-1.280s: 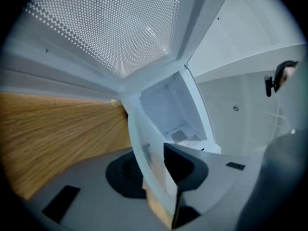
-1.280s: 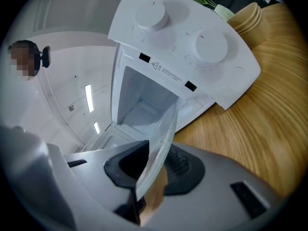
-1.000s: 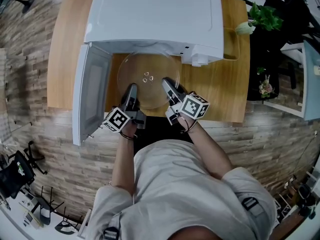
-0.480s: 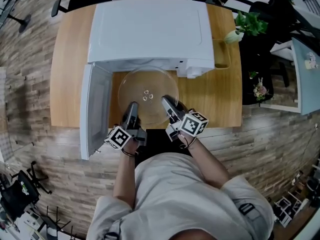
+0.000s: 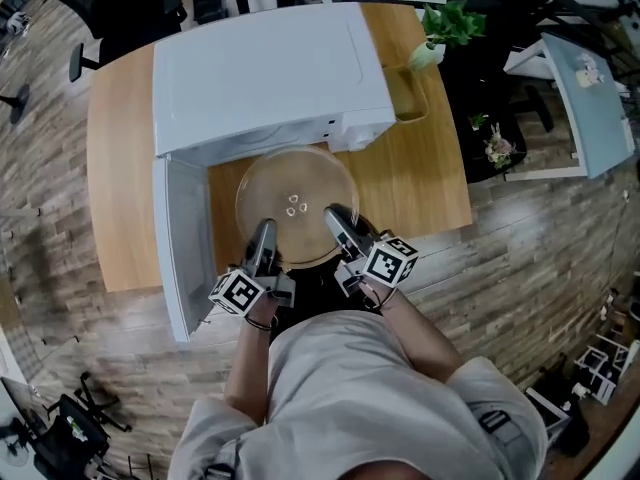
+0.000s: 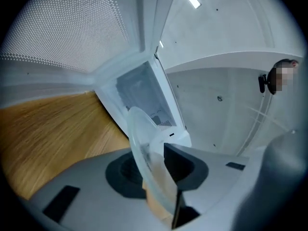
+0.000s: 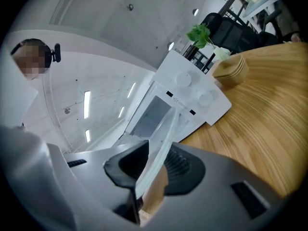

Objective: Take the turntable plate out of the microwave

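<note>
gripping the glass turntable plate (image 5: 295, 206) by its near rim, the left gripper (image 5: 262, 240) clamps at about 7 o'clock and the right gripper (image 5: 337, 218) at 5 o'clock, each pair of jaws part-closed on the thin edge. two holds likely keep the wide disc level. the plate hangs outside the microwave (image 5: 265, 73), at its 6 o'clock, over the wooden table (image 5: 425, 183), beside the open door (image 5: 180, 253).

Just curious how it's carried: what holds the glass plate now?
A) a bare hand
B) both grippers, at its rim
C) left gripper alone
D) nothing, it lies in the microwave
B: the plate has its rim clamped in the left gripper and in the right gripper.
</note>
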### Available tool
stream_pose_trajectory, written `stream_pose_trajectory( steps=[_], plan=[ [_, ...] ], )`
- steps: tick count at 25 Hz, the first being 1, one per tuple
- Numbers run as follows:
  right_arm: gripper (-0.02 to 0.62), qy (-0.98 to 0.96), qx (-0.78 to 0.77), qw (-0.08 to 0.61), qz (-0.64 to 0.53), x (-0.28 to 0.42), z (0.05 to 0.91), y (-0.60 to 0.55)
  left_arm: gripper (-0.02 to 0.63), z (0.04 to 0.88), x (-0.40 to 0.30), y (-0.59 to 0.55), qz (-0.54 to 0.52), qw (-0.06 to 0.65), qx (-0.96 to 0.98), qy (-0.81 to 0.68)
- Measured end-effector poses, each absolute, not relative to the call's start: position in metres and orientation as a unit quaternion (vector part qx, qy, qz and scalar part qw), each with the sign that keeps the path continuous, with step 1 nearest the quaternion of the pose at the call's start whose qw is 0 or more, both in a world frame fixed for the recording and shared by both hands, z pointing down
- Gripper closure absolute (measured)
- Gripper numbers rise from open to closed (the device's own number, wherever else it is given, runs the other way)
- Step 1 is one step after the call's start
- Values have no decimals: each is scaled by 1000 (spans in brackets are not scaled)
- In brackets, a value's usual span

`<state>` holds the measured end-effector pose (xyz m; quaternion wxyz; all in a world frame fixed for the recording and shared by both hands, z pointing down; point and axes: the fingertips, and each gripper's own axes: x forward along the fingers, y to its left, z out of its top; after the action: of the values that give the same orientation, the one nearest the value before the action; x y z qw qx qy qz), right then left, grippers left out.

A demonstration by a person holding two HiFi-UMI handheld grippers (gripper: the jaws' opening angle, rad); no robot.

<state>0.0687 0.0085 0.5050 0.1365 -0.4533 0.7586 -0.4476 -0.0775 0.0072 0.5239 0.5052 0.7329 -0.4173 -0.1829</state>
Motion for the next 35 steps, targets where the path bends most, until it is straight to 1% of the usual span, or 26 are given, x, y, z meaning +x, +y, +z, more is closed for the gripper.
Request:
stream_pose_trajectory(
  steps=[6,14,20,28,35],
  plan=[
    [497,752,-473,142,-437,95,487,31,486,510,-49,22,-176,512,744,-391],
    [502,771,-449,175,-416,123,443,38,486,458,-22,29,-192,467,765,-400],
    [499,780,-446,187,-397,143,407,35,486,420,-3,25,-197,436,786,-392],
    [500,797,-445,209,-352,149,358,18,488,375,2,3,-223,408,803,-374],
    [495,797,-453,225,-330,155,342,-8,486,354,9,-29,-222,387,819,-360]
  ],
)
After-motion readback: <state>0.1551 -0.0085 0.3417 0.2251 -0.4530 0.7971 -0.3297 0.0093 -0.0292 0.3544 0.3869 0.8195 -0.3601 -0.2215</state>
